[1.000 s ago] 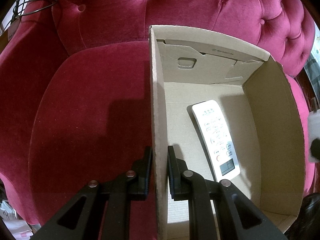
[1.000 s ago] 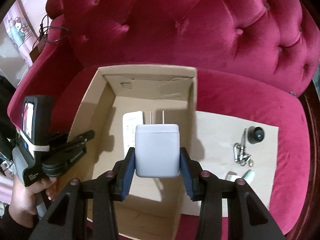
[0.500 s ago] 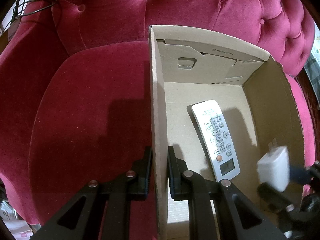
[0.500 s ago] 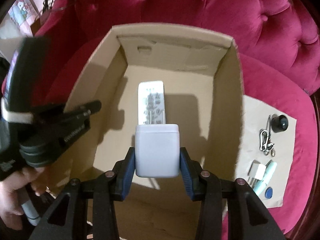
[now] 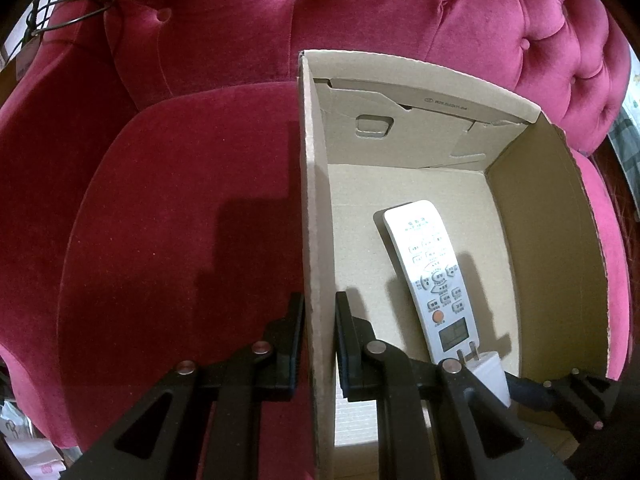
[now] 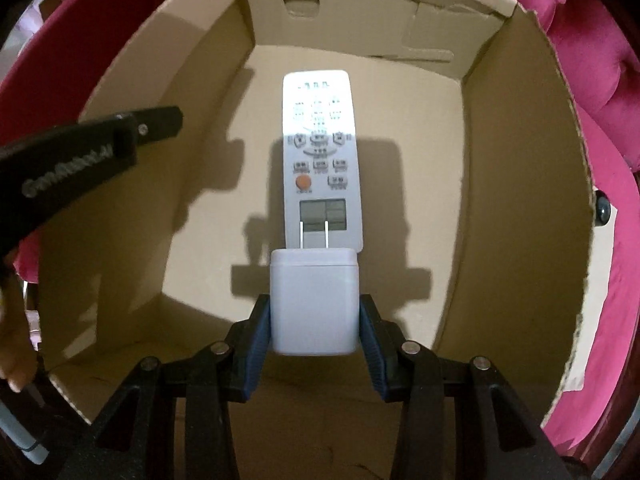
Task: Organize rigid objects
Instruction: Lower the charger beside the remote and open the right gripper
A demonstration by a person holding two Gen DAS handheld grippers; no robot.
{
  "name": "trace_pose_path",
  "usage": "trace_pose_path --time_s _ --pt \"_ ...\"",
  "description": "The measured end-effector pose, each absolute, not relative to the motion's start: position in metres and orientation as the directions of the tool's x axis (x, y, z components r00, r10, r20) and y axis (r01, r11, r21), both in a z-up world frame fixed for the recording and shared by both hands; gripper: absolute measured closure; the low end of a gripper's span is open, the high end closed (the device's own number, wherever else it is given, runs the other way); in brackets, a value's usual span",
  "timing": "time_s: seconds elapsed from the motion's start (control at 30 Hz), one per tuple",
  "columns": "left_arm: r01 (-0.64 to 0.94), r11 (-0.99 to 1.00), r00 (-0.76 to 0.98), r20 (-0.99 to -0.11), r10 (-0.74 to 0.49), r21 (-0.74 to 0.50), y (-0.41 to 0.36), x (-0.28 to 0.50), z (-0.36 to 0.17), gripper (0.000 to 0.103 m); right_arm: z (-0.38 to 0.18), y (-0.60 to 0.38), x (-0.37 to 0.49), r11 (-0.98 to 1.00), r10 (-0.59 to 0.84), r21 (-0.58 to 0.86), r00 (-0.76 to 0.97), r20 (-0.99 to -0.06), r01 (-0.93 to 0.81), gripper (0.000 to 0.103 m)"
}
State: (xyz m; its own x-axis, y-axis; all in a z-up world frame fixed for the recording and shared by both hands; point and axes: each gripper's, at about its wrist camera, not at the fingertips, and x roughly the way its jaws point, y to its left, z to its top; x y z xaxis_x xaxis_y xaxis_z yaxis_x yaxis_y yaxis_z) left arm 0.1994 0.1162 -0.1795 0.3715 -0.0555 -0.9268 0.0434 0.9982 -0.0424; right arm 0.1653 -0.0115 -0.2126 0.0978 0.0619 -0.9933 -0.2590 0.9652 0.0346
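A: What's on the left?

B: The left gripper (image 5: 319,332) is clamped on the box's (image 5: 316,200) left wall, one finger outside, one inside. The box sits on a red sofa (image 5: 168,208).

A: And inside?

B: A remote (image 6: 320,152) lies flat on the floor, screen end nearest.

A: The right side?

B: The right gripper (image 6: 314,314) grips a white charger (image 6: 314,300), prongs forward, low inside the box just before the remote.

matt corrugated cardboard box (image 6: 520,200), plush velvet sofa (image 5: 180,220)
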Motion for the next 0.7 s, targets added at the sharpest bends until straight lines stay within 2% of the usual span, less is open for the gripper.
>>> trace_pose_path --time_s 0.7 --pt "0.044 0.998 0.371 -0.927 -0.052 -0.038 0.116 0.2 -0.179 0.087 -0.207 -0.008 0.174 0.965 0.097 0.072 0.09 -0.991 -0.253 0.056"
